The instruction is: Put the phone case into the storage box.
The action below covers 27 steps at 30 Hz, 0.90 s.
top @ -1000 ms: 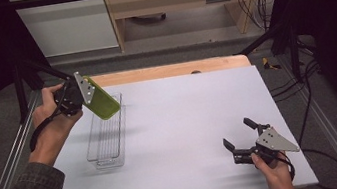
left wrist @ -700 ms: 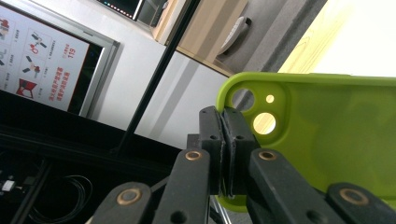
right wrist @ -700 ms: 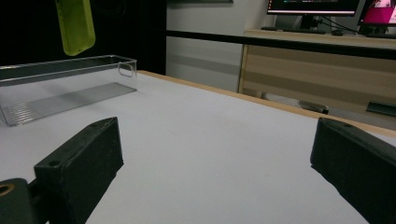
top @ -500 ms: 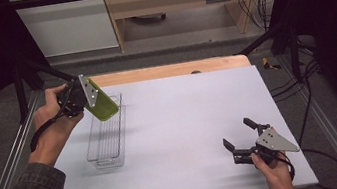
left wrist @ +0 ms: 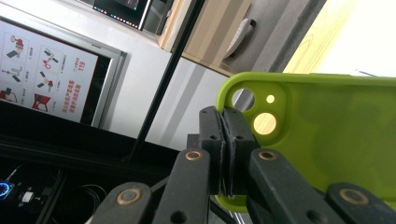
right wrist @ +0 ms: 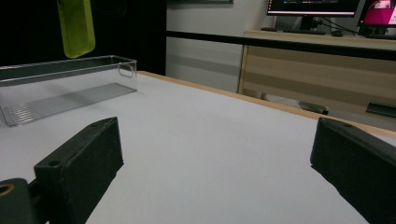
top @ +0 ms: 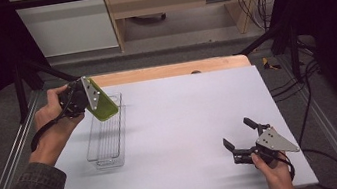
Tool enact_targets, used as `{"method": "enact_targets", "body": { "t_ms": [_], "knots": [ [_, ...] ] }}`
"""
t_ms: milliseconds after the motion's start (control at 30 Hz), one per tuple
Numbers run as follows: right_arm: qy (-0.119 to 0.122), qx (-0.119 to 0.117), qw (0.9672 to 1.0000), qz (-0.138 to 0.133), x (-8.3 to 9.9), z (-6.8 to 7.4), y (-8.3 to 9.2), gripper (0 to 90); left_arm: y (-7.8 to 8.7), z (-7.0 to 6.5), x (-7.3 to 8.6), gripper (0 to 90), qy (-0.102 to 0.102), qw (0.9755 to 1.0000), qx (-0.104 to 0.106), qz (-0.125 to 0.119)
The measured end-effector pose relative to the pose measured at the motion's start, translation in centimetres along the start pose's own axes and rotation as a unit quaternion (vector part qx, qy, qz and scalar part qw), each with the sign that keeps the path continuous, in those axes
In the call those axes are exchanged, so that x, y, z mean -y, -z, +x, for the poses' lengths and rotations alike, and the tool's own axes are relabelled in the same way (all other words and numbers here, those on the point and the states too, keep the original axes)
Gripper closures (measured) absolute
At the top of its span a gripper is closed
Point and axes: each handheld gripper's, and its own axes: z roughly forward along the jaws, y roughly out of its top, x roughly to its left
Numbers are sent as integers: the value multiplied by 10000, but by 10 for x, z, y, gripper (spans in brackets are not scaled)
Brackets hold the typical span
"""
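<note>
Green phone case (top: 103,106) is hanging in my left gripper (top: 87,100), jaws pinched tight on its edge, long axis tilting down over the clear tray's (top: 109,159) far end, while my right gripper (top: 239,145) is resting wide open and empty, well apart.

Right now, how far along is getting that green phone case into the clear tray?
Done: the left gripper has the green phone case pinched by its edge and lifted. In hand: the case hangs above the far end of the clear tray, not yet inside. Left: lower it in and let go. The right gripper rests open near the table's front right.
</note>
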Motion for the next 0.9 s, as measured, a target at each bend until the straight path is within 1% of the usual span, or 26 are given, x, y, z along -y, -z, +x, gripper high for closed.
{"method": "enact_targets", "body": {
  "t_ms": [133, 300, 533, 633, 733, 767, 900],
  "knots": [
    [1, 1, 10000, -1, 0, 0, 0, 25, -1, -1, 0, 873, -52, 10000, -39, -15],
    [-3, 6, 10000, -4, 0, 1, 0, 25, -2, -4, 0, 873, -233, 9997, -108, -45],
    [-2, 8, 10000, -13, 0, 0, 0, 25, -3, -6, 0, 873, -290, 9995, -125, -53],
    [-2, 12, 10000, -19, 0, 0, 0, 25, -3, -7, 0, 873, -346, 9993, -145, -52],
    [7, 11, 10000, -22, 0, 0, 0, 25, -5, -9, 0, 873, -412, 9990, -167, -35],
    [4, 10, 10000, -17, 0, 0, 0, 25, -5, -10, 0, 873, -380, 9992, -157, 5],
    [15, 13, 10000, -18, 0, 1, 0, 25, -9, -13, 1, 873, -470, 9987, -181, 14]
  ]
}}
